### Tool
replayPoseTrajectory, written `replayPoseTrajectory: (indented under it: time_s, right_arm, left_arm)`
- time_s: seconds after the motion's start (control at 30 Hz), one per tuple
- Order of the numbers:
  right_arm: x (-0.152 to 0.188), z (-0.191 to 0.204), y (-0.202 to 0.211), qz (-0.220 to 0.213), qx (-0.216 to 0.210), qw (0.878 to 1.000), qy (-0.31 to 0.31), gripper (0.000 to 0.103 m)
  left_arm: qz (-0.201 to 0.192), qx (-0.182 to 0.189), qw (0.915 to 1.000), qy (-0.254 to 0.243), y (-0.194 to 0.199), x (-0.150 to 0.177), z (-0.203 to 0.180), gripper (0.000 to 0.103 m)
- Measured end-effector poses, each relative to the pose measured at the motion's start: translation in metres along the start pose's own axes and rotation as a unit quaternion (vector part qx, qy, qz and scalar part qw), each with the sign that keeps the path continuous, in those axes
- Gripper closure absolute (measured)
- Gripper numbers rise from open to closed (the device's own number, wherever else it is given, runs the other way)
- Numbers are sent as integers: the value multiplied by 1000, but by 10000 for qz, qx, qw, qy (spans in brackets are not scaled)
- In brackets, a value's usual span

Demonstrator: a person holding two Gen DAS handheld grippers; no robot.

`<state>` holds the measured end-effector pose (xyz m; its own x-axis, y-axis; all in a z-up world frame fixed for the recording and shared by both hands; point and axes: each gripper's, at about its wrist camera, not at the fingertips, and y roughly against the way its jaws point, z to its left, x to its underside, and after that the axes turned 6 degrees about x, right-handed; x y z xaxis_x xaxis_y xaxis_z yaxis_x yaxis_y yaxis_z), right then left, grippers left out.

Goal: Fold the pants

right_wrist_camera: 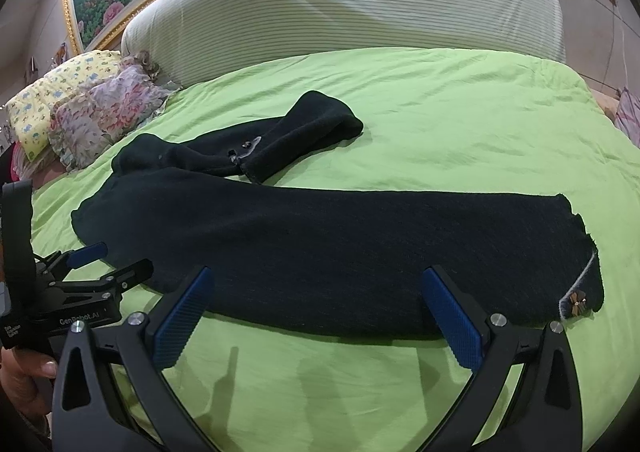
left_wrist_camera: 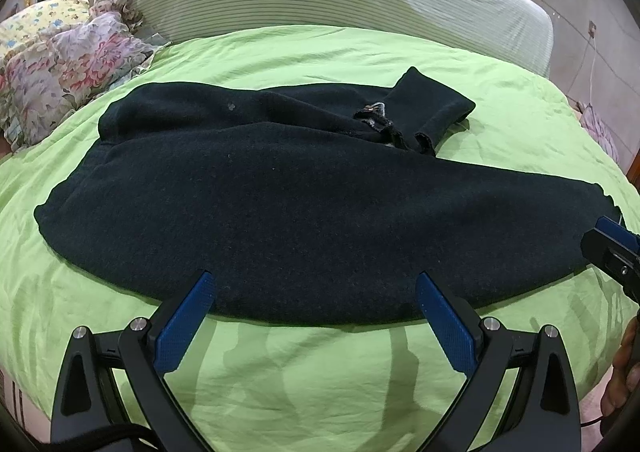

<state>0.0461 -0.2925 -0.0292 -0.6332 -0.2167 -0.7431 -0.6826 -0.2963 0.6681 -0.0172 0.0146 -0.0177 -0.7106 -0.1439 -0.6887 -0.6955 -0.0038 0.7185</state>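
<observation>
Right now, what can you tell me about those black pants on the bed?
The black pants look like thick, fuzzy knit fabric. They lie flat on the green bedsheet, not yet neatly folded. One leg stretches long across the near side, and its hem carries a small brown flower trim. The other leg is bent back on itself farther away, with a similar trim. Both grippers hover at the near edge with jaws open; neither is gripping the fabric.

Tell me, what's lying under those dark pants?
The dark pants lie on a green bedsheet that shows all around them. Part of one leg is folded back over itself. Whatever is directly beneath the cloth is covered and cannot be seen.
</observation>
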Motion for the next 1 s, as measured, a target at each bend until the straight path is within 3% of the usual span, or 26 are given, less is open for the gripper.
replayPoseTrajectory:
  time_s: [0.87, 1.0]
  right_arm:
    - [-8, 9, -8, 42, -84, 9999, 115, 0]
    - [-23, 13, -13, 59, -295, 9995, 90, 7]
  left_arm:
    - [46, 30, 10000, 53, -3, -2, 10, 2]
    - [15, 17, 10000, 77, -1, -8, 16, 2]
